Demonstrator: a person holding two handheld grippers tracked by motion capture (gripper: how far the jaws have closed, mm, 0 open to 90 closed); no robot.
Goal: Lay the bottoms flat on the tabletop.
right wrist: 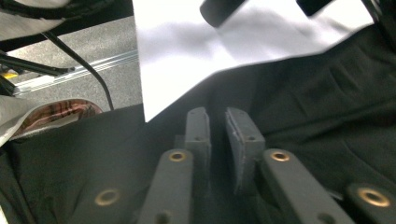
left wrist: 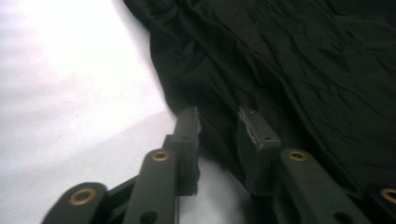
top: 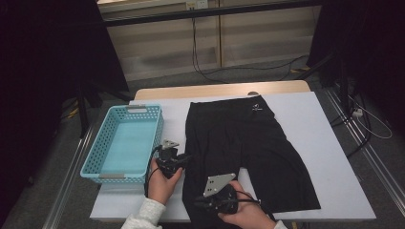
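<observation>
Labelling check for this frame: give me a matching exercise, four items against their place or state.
Items:
1. black shorts
2. basket
3. left gripper
4. right gripper

Places or states:
A. turquoise, on the table's left side
B. over the near left leg of the cloth, jaws narrowly apart
C. spread flat mid-table
D. at the cloth's left edge, jaws apart

Pairs: 1-C, 2-A, 3-D, 4-B

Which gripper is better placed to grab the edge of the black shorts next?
Probably left: the left gripper has open fingers straddling the edge of the black shorts. The right gripper sits over the fabric's middle.
</observation>
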